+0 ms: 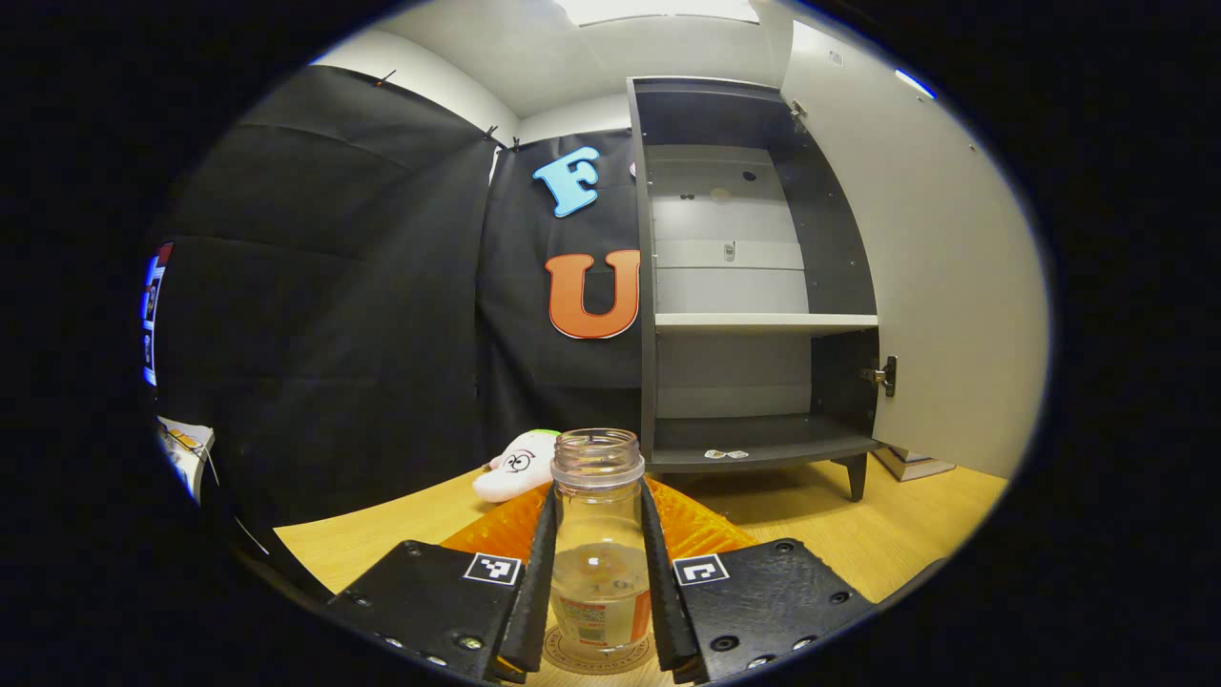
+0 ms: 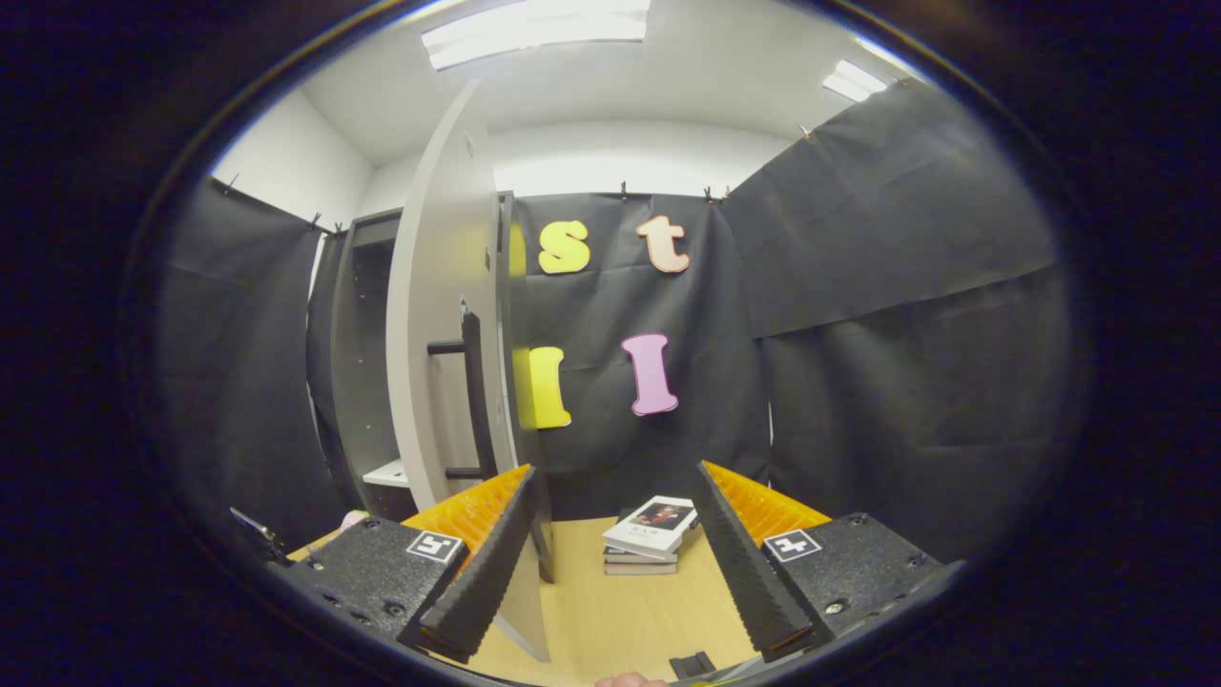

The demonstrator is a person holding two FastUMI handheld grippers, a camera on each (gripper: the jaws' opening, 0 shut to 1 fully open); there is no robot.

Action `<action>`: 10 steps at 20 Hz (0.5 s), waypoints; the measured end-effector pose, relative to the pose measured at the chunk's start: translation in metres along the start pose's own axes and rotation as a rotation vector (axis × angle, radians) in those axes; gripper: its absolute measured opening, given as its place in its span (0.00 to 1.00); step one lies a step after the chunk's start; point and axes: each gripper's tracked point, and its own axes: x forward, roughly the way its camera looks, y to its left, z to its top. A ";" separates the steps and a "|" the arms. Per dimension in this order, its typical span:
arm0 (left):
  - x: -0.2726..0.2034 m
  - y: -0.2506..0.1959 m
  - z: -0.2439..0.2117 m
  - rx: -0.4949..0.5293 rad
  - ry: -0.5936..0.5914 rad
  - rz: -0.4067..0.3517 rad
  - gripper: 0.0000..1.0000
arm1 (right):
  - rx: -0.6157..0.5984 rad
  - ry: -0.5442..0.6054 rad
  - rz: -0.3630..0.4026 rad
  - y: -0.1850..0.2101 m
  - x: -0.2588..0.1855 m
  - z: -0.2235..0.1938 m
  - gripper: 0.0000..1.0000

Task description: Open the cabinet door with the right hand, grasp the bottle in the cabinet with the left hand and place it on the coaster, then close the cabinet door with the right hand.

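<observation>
bottle (image 1: 599, 544) with some clear liquid gripped by left claw (image 1: 599, 611) on coaster (image 1: 598, 658); right claw (image 2: 610, 563) gapes.

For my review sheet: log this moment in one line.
door: open | left tool: shut on bottle, over coaster | right tool: open, near door handle

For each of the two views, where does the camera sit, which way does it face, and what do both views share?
Left gripper view: rides the left gripper, facing the open cabinet; its fingers clamp a glass bottle over the coaster.
Right gripper view: rides the right gripper, fingers spread, facing the door's handle and stacked books; a fingertip shows at the bottom edge.
Shared: the cabinet, its open door and the wooden table.
</observation>
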 end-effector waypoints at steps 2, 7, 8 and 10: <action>-0.001 0.000 -0.002 -0.011 -0.015 0.001 0.43 | -0.024 0.009 -0.026 -0.006 -0.005 -0.001 1.00; -0.003 -0.001 -0.020 -0.036 0.000 0.003 0.43 | -0.029 0.023 -0.033 -0.003 -0.012 -0.002 0.99; -0.005 0.000 -0.023 -0.033 0.000 0.010 0.43 | -0.027 0.026 -0.031 -0.002 -0.011 -0.003 0.99; -0.005 0.000 -0.031 -0.031 0.007 0.010 0.43 | -0.032 0.029 -0.030 -0.002 -0.010 -0.004 0.99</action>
